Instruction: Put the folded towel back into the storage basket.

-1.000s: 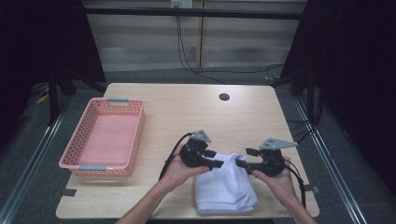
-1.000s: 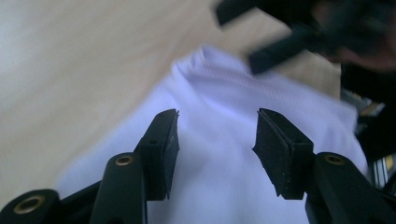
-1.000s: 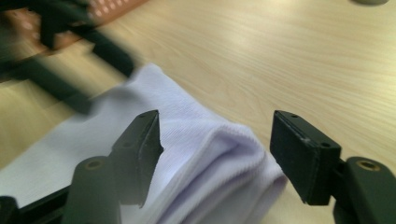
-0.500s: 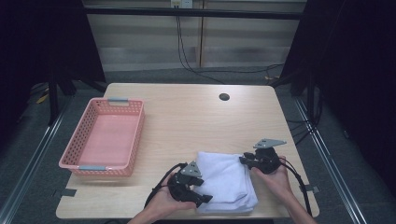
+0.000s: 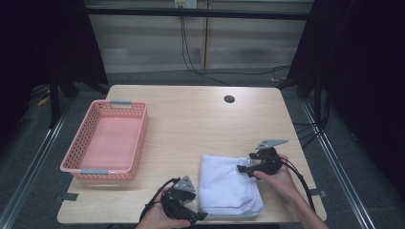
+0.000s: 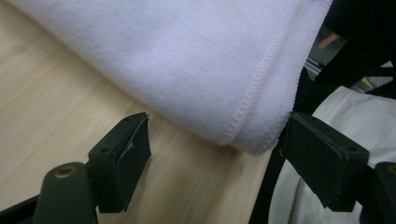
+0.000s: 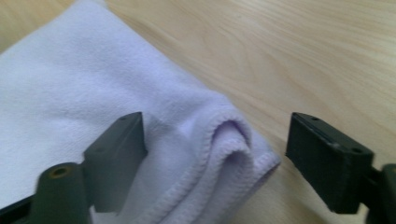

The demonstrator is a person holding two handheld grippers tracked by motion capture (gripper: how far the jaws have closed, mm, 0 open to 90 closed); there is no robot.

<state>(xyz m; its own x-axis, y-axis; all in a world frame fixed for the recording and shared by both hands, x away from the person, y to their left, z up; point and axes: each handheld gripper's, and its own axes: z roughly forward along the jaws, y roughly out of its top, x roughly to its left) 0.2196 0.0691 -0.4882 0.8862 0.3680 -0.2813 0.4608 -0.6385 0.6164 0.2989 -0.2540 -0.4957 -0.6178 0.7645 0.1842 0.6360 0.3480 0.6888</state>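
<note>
Both hands dropped to towel (image 5: 228, 186) corners; left gripper (image 5: 191, 214) edge-cropped

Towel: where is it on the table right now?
In the high view the towel lies folded at the table's near edge, right of the basket, between both open grippers.

High view: fixed above the table's (image 5: 191, 124) near edge, looking forward and down, taking in the whole top.
Left gripper view: low, very close, facing the towel's (image 6: 187, 60) near-left corner at the near edge.
Right gripper view: close, facing the towel's far-right corner.
Shared: towel and wood.
</note>
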